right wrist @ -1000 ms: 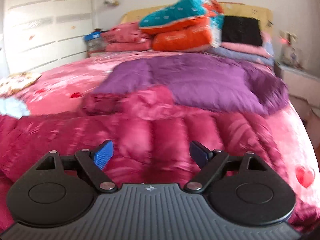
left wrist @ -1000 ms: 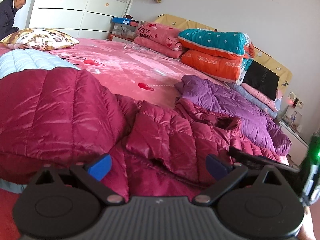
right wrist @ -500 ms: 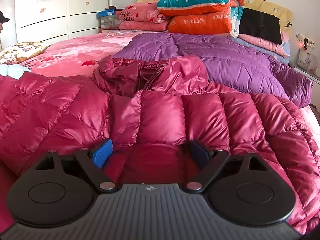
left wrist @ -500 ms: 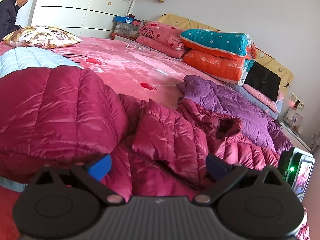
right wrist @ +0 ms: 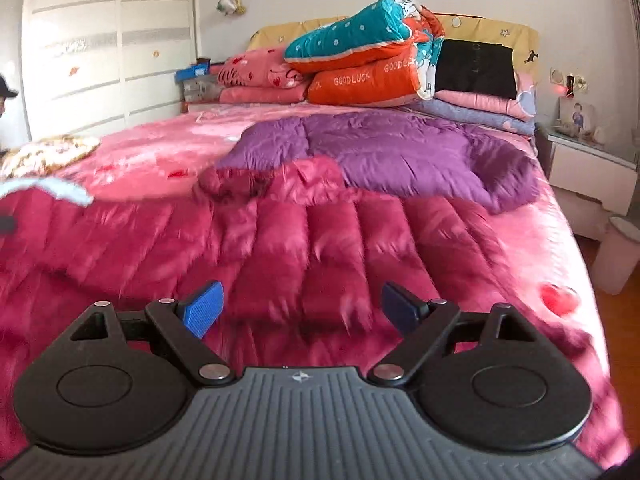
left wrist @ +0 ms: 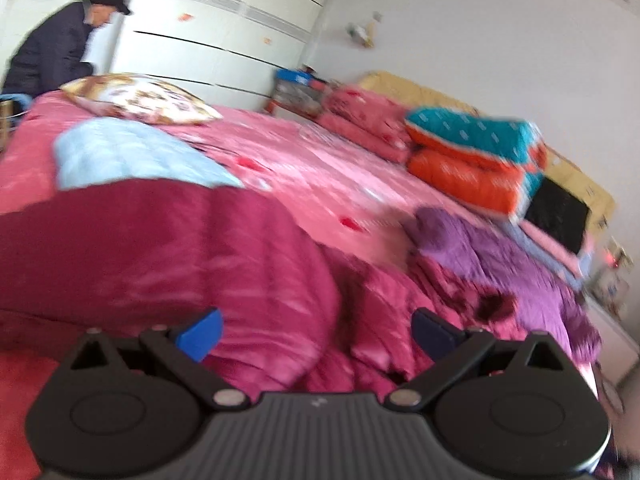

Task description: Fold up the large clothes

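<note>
i'm holding both grippers low over the crimson down jacket [right wrist: 320, 240], which is lying spread across the near half of the pink bed [right wrist: 160, 152], its collar end bunched up against the purple jacket [right wrist: 392, 152] further back. my right gripper [right wrist: 302, 308] is hanging with its pads wide apart and nothing between them, pointing at the quilted middle panels. my left gripper [left wrist: 316, 330] is also spread open and empty, looking over a thick doubled-over mound of the same jacket on its left side, with crumpled fabric to its right. both views are smeared, so i'm not trusting fine detail here. judging the step: i'm lining up for a fresh grab to make the next fold. to do it well, i'm wanting each gripper biting a real edge or seam, not the puffy centre, since this slick shell looks likely to slip. i'm aiming to pinch both layers, lift evenly, and keep clear of the light blue garment [left wrist: 132, 152] nearby.
</note>
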Demonstrator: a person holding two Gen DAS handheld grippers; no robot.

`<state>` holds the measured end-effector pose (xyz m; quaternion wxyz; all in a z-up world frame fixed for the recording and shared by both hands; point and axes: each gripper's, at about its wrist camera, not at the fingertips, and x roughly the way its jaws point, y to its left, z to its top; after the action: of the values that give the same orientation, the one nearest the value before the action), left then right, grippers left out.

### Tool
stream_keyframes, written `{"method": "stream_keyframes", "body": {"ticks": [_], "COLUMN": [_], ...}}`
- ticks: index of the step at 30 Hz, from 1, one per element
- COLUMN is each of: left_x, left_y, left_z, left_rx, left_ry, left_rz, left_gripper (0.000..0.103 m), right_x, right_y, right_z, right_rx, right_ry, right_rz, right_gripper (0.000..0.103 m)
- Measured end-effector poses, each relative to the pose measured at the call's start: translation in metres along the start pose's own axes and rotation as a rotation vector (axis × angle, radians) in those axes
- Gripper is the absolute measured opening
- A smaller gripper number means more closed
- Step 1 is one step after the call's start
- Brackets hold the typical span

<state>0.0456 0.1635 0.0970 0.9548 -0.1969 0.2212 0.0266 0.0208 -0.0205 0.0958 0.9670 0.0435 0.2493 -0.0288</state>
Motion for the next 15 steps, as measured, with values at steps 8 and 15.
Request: {"method": "stream_keyframes", "body": {"ticks": [8,15], "left_x": [-0.033,-0.055], "left_y": [0.082,0.166], "left_z": [0.015,0.008], "left_rx": [-0.328,-0.698], "left_ry": [-0.081,-0.078], "left_rz": [0.249,0.357], "left_gripper": [0.1,0.1], "right_x": [-0.065,-0.089], "right_y": [-0.01,-0.014], "right_z": [-0.053,-0.06], "right_rx": [-0.131,-0.115], "right_ry": [0.044,0.076], "right_rz": [-0.074,-0.079], "right_gripper": [0.103,0.103]}}
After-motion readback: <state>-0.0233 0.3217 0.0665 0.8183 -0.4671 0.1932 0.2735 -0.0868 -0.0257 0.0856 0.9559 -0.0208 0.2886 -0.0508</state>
